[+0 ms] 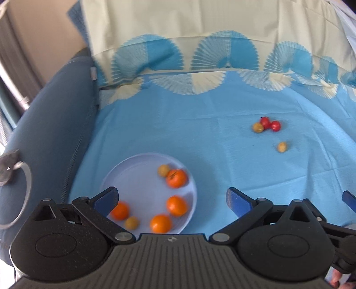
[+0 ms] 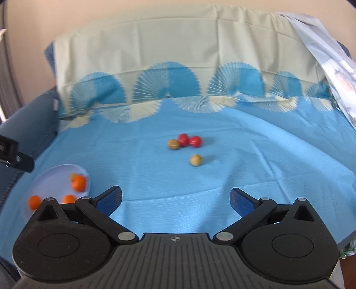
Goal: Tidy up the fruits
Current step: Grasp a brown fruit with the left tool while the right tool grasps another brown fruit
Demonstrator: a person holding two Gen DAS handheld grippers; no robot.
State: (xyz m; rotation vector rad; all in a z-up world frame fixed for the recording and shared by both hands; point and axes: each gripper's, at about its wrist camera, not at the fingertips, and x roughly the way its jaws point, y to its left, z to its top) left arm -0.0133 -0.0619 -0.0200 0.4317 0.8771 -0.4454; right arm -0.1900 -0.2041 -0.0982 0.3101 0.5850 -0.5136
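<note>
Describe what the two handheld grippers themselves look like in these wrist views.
Both look alike. The left gripper and the right gripper each have a dark grey ribbed body with a small crosshair mark at its front edge, two round black textured housings, black link arms with silver pivot pins, and blue pads on the fingers. No cables or sleeves are visible.

A light blue cloth (image 2: 222,177) is spread, creased, ahead of the tool. At its far edge it is printed with a row of blue and cream fan shapes (image 2: 169,82) and turned up over a pale cream backing (image 2: 155,37). To the left, a dark blue upholstered armrest (image 1: 55,124) is seen, with a metal ring (image 1: 23,195) hung against it. A beige wall (image 2: 111,13) is seen beyond.
</note>
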